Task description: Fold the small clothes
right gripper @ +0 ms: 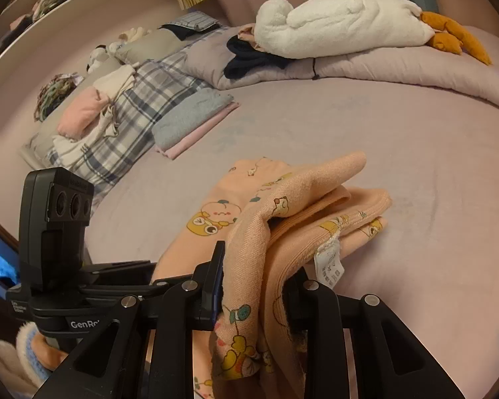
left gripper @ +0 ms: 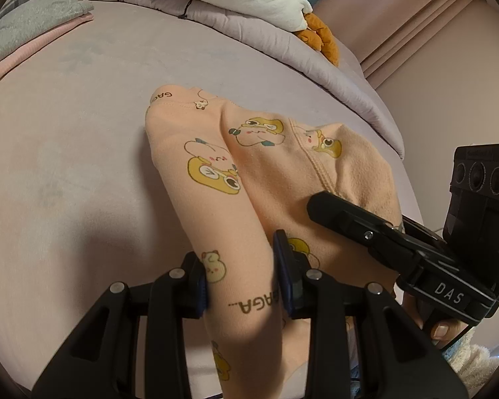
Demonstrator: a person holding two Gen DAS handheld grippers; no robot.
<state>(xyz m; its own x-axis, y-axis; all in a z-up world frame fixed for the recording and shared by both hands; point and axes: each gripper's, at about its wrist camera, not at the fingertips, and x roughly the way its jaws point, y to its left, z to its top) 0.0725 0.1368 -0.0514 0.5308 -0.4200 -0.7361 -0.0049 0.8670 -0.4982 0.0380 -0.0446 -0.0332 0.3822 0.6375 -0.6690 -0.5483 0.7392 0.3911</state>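
A small peach garment printed with yellow cartoon animals lies on the pale pink bedsheet, its near part lifted. My left gripper is shut on a raised fold of it near the printed letters. My right gripper is shut on a thick bunch of the same garment, beside a white care label. In the left wrist view the right gripper reaches in from the right, its finger lying on the cloth. The left gripper's body shows at the left of the right wrist view.
A folded grey and pink stack lies at the back left. A plaid quilt with loose clothes is further left. A white plush goose with orange feet rests on a lilac duvet along the back. A hand holds the right gripper.
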